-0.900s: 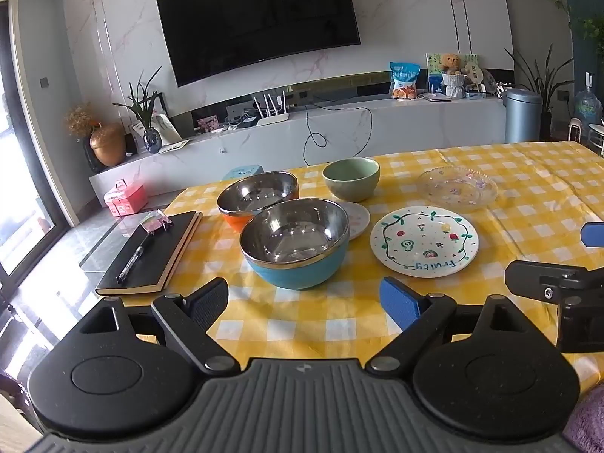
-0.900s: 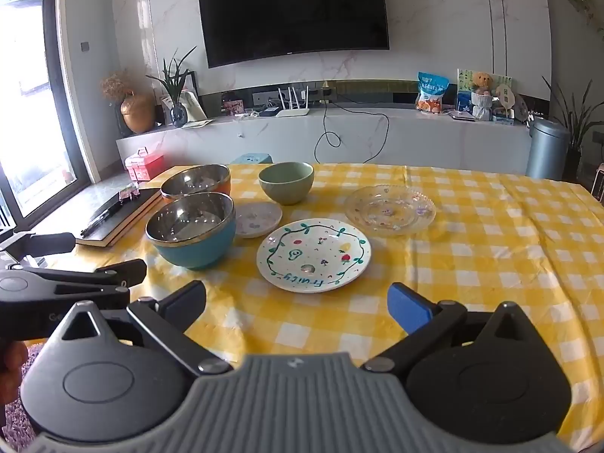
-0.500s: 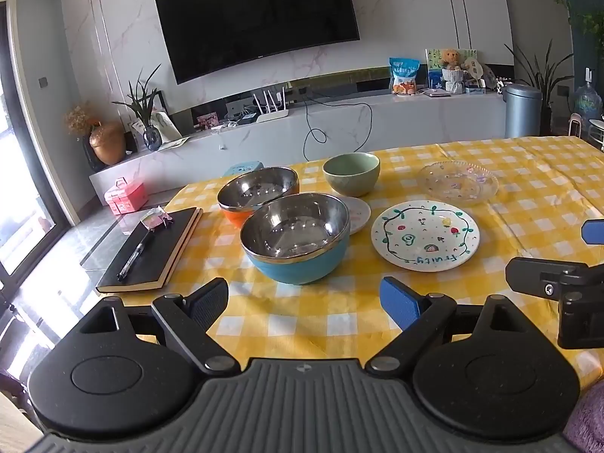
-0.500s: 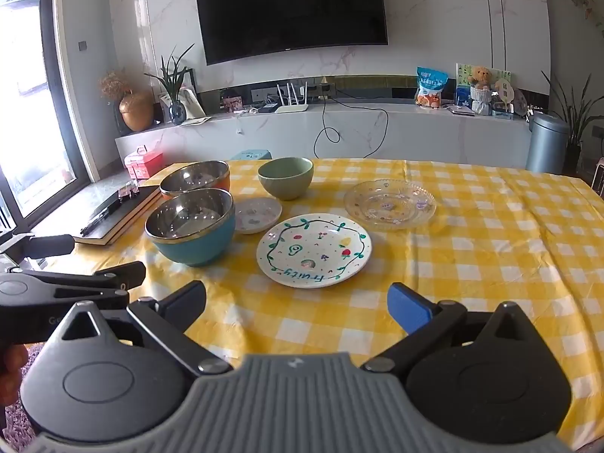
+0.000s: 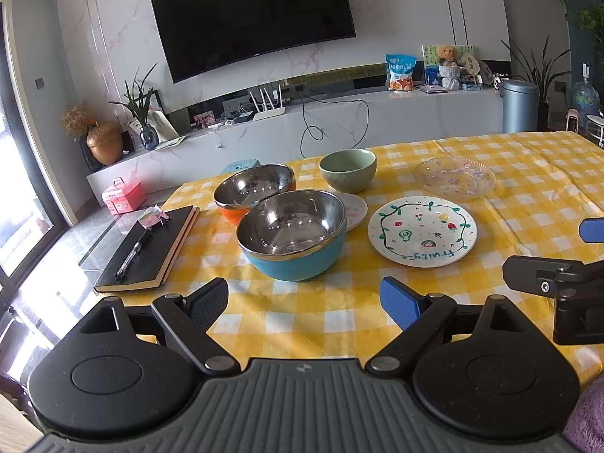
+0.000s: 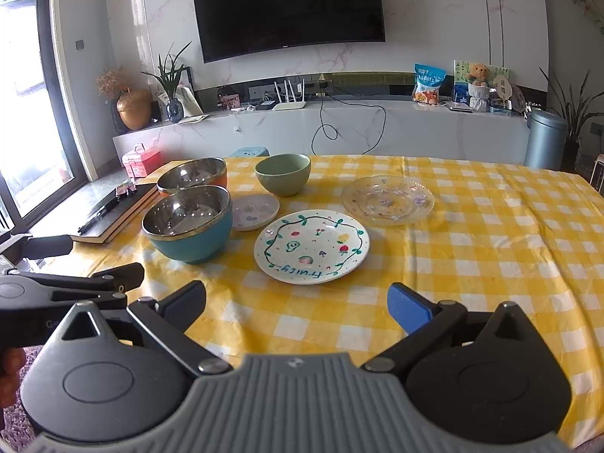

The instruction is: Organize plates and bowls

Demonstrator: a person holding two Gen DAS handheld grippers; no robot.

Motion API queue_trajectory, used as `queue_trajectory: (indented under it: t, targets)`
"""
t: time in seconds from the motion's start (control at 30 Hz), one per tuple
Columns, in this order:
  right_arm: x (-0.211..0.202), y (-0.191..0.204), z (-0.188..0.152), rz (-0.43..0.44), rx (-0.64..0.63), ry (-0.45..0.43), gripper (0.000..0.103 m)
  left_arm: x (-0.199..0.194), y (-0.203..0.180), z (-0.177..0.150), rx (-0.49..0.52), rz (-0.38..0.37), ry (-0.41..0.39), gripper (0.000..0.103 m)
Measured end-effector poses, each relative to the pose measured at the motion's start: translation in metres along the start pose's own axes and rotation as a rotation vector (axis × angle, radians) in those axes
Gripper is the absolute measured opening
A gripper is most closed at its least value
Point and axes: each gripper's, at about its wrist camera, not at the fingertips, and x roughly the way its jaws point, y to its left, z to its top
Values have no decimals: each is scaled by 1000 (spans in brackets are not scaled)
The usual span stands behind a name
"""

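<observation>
On the yellow checked tablecloth (image 5: 528, 196) stand a blue steel bowl (image 5: 292, 236) (image 6: 188, 222), an orange steel bowl (image 5: 253, 190) (image 6: 192, 175), a green ceramic bowl (image 5: 348, 170) (image 6: 283, 173), a small pink saucer (image 5: 355, 209) (image 6: 253, 211), a white "Fruity" plate (image 5: 422, 230) (image 6: 311, 245) and a clear glass plate (image 5: 455, 176) (image 6: 387, 199). My left gripper (image 5: 304, 302) is open and empty, just short of the blue bowl. My right gripper (image 6: 298, 307) is open and empty, just short of the white plate.
A black notebook (image 5: 151, 249) with a pen (image 5: 128, 258) lies at the table's left edge. Each gripper shows at the side of the other's view. A TV cabinet and a wall stand beyond the table.
Both grippers have drifted slightly forward toward the dishes. Nothing on the table has moved.
</observation>
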Motion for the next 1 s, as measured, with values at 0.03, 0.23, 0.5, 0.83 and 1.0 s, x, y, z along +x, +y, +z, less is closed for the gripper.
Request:
queue_trajectory:
  t: [0.03,0.23,0.5,0.83,1.0]
  targets:
    - [0,0,-1,-1,1,2,100,0,0,0,0,0,0,103]
    - [3,3,1,-11,9,11,100,1,-2,-4,4,-1,4,103]
    - [4,1,0,-10,12,16,100,2,-3,-4,5,-2,5,103]
    - [5,2,0,-10,13,24,100,3,-6,-6,7,-8,15,103]
    - [5,2,-1,-11,14,26,100,3,-6,-6,8,-9,16,103]
